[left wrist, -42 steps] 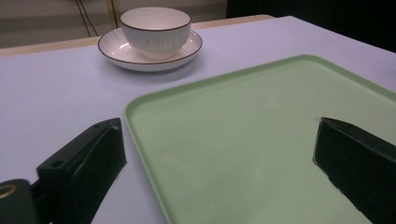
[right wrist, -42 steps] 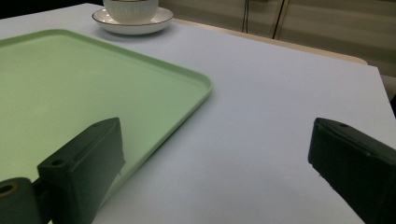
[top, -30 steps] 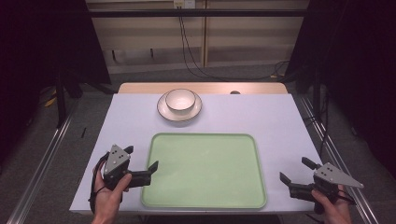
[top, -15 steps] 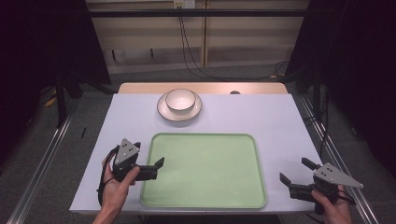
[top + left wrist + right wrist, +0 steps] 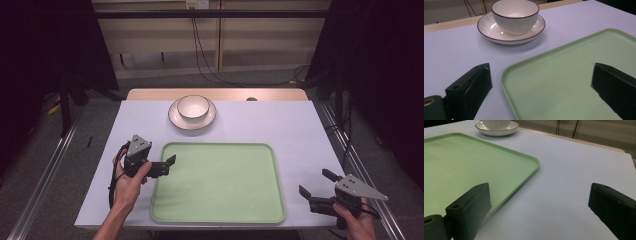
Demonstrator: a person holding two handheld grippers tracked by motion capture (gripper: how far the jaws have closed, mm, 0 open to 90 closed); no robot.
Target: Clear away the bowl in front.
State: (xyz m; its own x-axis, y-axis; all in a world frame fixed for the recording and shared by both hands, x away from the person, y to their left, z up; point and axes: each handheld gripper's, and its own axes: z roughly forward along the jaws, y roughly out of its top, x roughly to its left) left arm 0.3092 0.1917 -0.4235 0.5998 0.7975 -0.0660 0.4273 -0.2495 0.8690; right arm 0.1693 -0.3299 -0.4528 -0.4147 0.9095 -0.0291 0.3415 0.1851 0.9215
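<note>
A pale green tray [image 5: 218,182] with rounded corners and a low raised rim lies bare on the near half of the bench [image 5: 280,125], which is covered in a lilac sheet. The left gripper [image 5: 169,165] hangs over the tray's left edge, its fingers spread wide with nothing between them. The right gripper [image 5: 316,184] sits near the bench's right front corner, apart from the tray, fingers just as wide and empty.

Beyond the tray, a white bowl [image 5: 193,107] with a dark rim stands in a matching saucer [image 5: 174,118]. The left gripper view shows faint vertical ribbing on the bowl [image 5: 515,15], too fine to see from above. In the right gripper view the bowl [image 5: 496,123] is cut off by the top edge.
</note>
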